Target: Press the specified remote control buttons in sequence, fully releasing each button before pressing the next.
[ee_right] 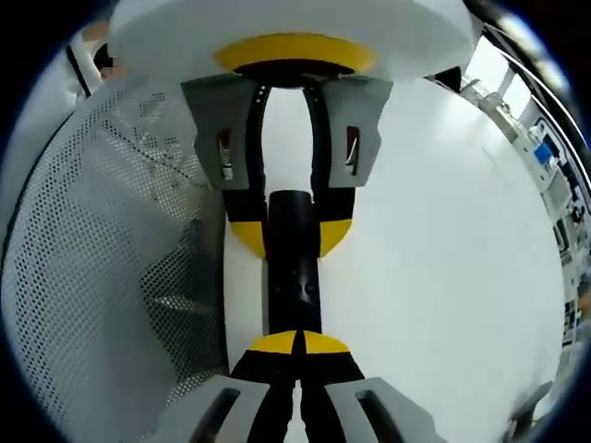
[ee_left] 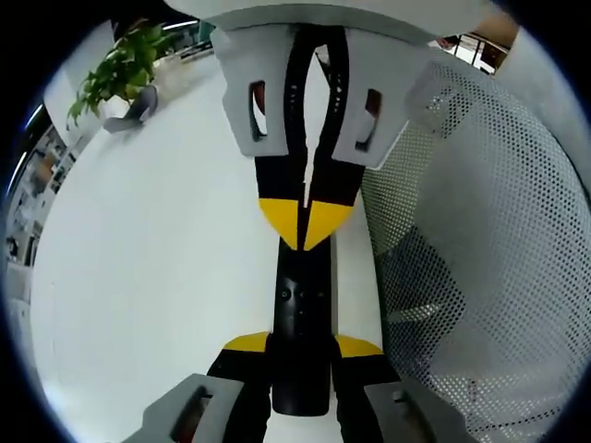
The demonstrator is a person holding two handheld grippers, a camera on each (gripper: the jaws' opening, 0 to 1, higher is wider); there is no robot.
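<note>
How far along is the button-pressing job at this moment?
Done: the left tongs clamp the black remote control by its sides. In hand: the right tongs, shut, have their tips on its button face, apparently mid-press. Left: releasing this button and any further presses. Which button this is, and how many are already pressed, cannot be told.

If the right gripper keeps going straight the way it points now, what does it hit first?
The remote, most likely. The right gripper, jaws shut, has its yellow tips at or over the remote's near end, with the left gripper clamping the far end beyond. Whether the tips already touch is unclear.
</note>
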